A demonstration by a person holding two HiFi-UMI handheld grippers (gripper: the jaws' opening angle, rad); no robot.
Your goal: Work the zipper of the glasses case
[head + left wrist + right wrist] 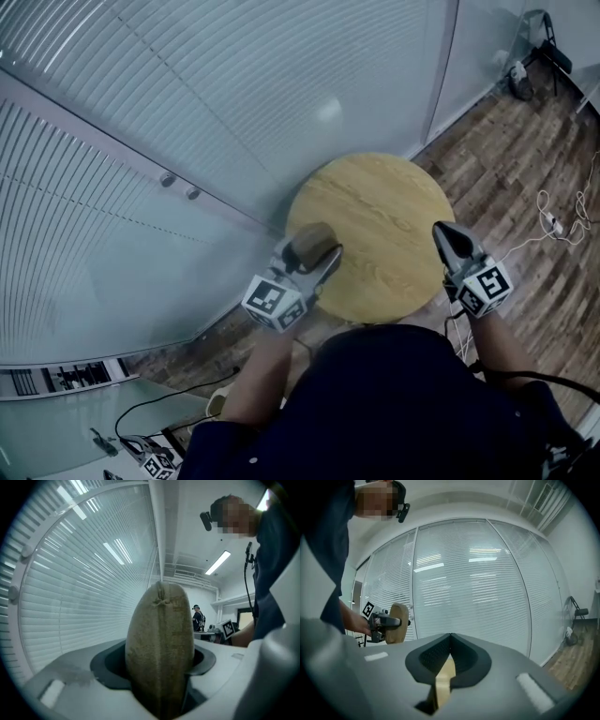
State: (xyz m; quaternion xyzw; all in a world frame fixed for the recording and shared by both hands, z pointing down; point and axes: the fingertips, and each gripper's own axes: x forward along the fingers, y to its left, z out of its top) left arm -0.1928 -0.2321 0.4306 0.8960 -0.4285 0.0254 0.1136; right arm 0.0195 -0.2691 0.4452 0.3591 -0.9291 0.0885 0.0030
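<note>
Presently gripping case (159, 653) with left fingers (108, 665); risk of twisting loose under a tug. Right fingers (424, 657), three o'clock, shut empty; pull (161, 596) seemingly at twelve.

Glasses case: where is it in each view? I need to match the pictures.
Head view: glasses case left of centre, at the round table's left edge.
Left gripper view: case fills centre-bottom, gripped between the jaws.
Right gripper view: case at far left, mid-height.
Shared landmark: the blind-covered glass wall.
</note>
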